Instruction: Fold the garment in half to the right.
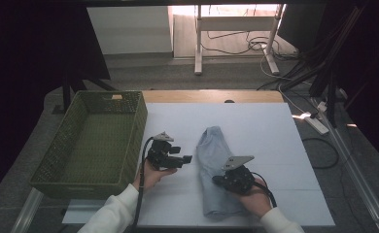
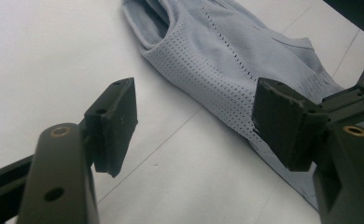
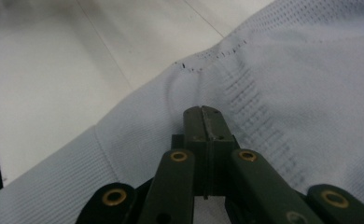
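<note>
A pale blue-grey knit garment (image 1: 215,160) lies lengthwise on the white table (image 1: 260,131); its perforated fabric (image 2: 217,60) and ribbed weave (image 3: 311,70) show close up. My left gripper (image 1: 186,158) hovers just left of it, pointing toward it. Its jaws stand open (image 2: 194,126) with only bare table between them, and the right pad overlaps the garment's edge. My right gripper (image 1: 217,180) sits over the garment's lower half. There its jaws are pressed together (image 3: 203,112), tips at the cloth beside a small wrinkle. I cannot tell whether any fabric is pinched.
A green woven basket (image 1: 140,127) stands at the table's left, close to my left hand. A wooden strip (image 1: 212,96) runs along the table's far edge. Beyond it are a white frame's legs (image 1: 198,43) and floor cables (image 1: 294,73).
</note>
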Available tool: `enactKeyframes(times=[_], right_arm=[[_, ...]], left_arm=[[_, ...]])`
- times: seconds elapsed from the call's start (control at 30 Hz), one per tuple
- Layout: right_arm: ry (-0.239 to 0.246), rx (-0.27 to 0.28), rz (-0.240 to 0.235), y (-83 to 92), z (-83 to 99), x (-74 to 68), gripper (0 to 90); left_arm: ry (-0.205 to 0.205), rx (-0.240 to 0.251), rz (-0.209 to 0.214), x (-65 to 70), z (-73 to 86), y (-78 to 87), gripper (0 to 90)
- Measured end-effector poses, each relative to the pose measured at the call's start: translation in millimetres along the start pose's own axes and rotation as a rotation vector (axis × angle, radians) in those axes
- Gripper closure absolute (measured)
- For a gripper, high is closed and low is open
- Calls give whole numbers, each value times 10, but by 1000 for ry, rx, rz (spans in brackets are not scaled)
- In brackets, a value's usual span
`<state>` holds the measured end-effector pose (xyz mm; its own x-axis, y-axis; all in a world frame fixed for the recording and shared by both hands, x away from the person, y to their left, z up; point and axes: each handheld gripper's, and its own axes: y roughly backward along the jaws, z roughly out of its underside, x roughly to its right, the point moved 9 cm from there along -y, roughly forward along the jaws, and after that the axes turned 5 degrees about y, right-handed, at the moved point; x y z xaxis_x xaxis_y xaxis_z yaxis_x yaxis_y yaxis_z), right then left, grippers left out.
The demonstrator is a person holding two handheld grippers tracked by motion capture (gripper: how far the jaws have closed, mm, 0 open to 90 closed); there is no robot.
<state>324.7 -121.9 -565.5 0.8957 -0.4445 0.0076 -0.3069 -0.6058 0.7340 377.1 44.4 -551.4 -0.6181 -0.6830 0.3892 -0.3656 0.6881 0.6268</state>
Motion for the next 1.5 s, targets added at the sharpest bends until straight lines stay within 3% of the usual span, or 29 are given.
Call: enactKeyframes(times=[0.07, 0.17, 0.3, 0.43, 0.6, 0.7, 0.8, 0.93, 1.03, 1.1, 1.23, 1.33, 1.43, 1.5], right_arm=[[-21, 11, -9, 6, 13, 4, 896], [-65, 67, -29, 92, -23, 10, 895], [-76, 115, 13, 307, -8, 53, 860], [-79, 82, 54, 425, 170, 84, 806], [-92, 11, 96, 450, 383, 79, 687], [-93, -9, 140, 470, 435, 87, 590], [-98, -24, 167, 494, 471, 103, 561], [-117, -40, 151, 458, 504, 92, 594], [-111, -77, 116, 395, 534, 45, 797], [-88, -73, 123, 419, 505, 35, 864], [-99, -37, 149, 590, 432, 73, 873], [-124, -46, 174, 683, 496, 150, 874], [-161, -57, 156, 645, 602, 181, 873], [-158, -73, 153, 594, 629, 178, 870]], left_arm=[[-2, -1, 0, 0, 0, 0, 318], [-5, 0, -1, 8, -4, -2, 317], [-9, 3, 0, 17, -12, 3, 317], [-6, 4, 1, 16, -13, 5, 317], [-11, 2, 1, 26, -15, -1, 317], [-10, -2, 1, 27, -10, -6, 315], [-9, 0, 1, 25, -10, -3, 315], [-7, 0, 0, 23, -11, -6, 316], [-11, -1, 0, 30, -11, -7, 316], [-13, -2, 0, 30, -10, -4, 315], [-8, 3, 0, 24, -13, 3, 315], [-10, 2, 1, 28, -12, 1, 315], [-16, -1, 2, 38, -14, -8, 315], [-16, -2, 2, 47, -16, -16, 315]])
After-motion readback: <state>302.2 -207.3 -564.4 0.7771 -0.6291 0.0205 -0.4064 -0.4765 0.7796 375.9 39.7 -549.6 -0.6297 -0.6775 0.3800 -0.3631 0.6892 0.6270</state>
